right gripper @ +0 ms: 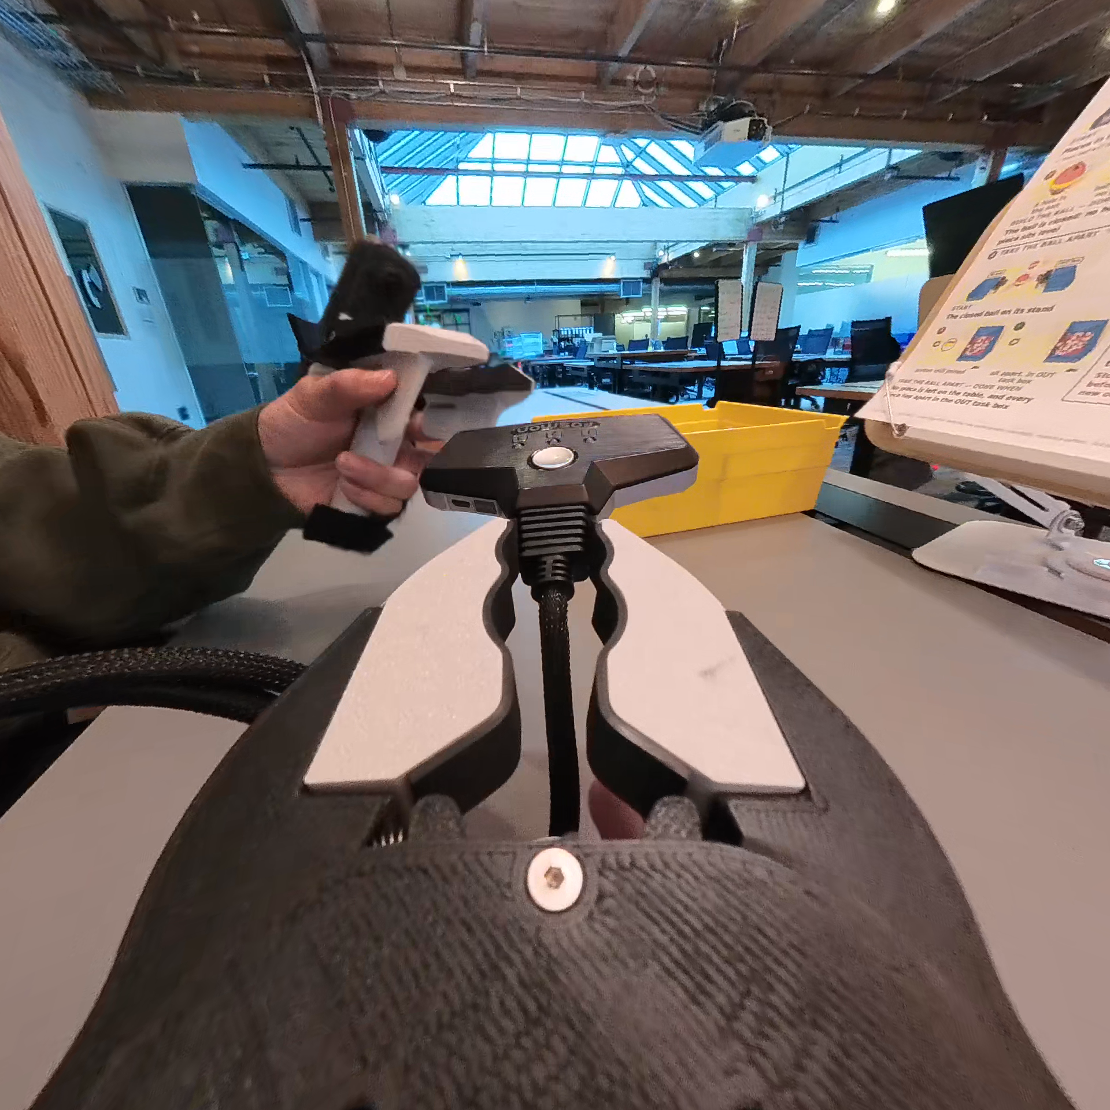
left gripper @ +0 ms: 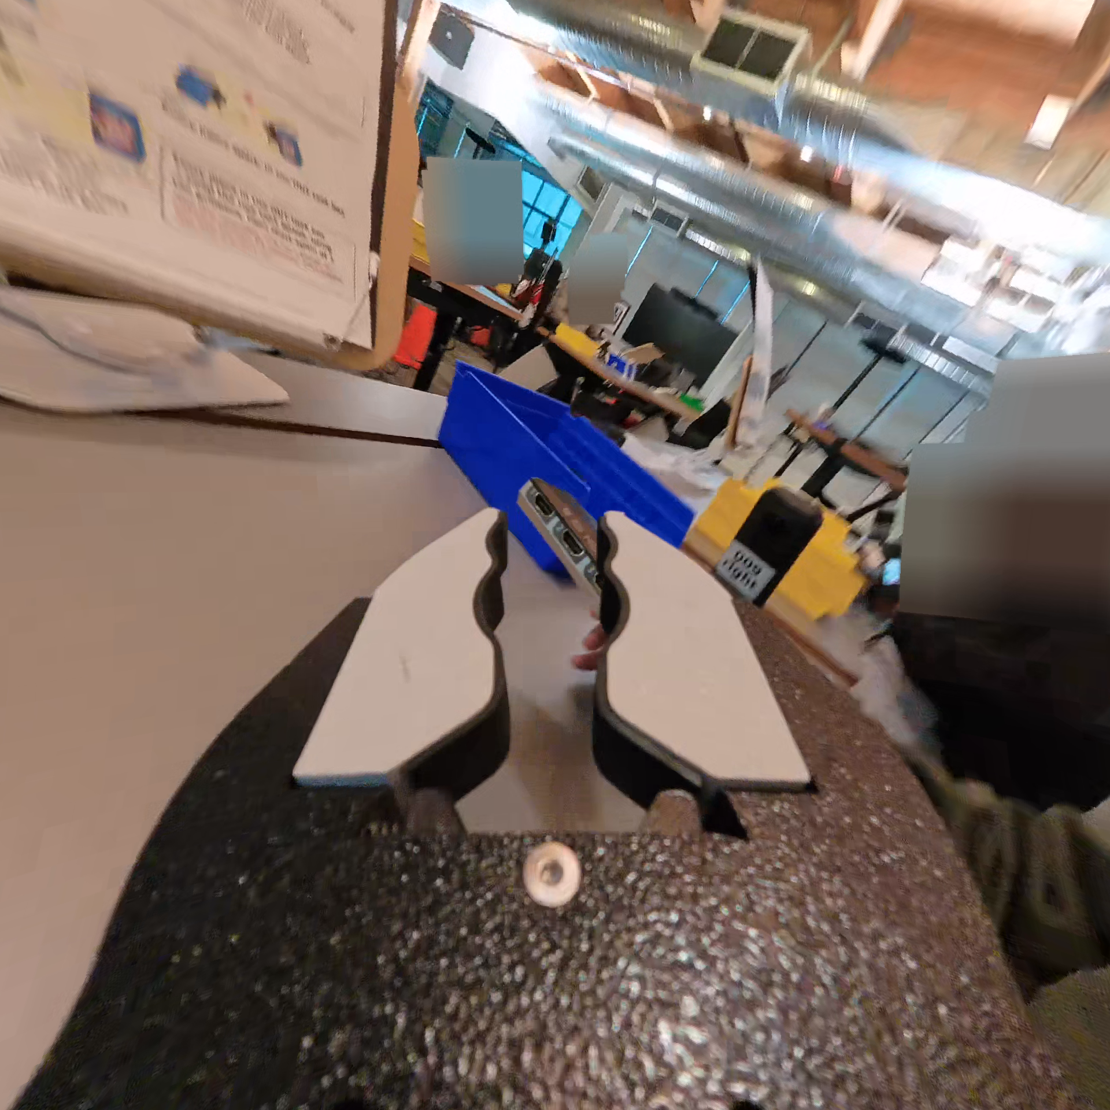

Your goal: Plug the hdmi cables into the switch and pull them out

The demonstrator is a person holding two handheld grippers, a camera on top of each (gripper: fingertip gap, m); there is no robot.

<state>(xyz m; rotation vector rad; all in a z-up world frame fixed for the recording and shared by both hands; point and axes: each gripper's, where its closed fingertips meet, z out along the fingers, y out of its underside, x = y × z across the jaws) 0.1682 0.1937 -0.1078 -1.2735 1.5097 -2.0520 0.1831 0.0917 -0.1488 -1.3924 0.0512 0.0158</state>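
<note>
My right gripper (right gripper: 555, 534) is shut on the ribbed neck of the black HDMI switch (right gripper: 558, 459) and holds it above the grey table (right gripper: 841, 661). The switch's braided black cable (right gripper: 558, 691) runs back between the fingers and loops off to the left (right gripper: 150, 679). My left gripper (left gripper: 549, 540) is open and empty, raised above the table, pointing at the switch's port side (left gripper: 558, 534). The ports show just beyond its fingertips, all of them empty. In the right wrist view a hand holds the left gripper (right gripper: 432, 360) left of the switch. No separate HDMI cable is in view.
A blue bin (left gripper: 510, 438) stands behind the switch. A yellow bin (right gripper: 721, 456) sits at the table's far edge. An instruction board (right gripper: 1021, 300) on a white stand (right gripper: 1009, 558) is at the right. A green sleeve (right gripper: 120, 510) reaches in from the left.
</note>
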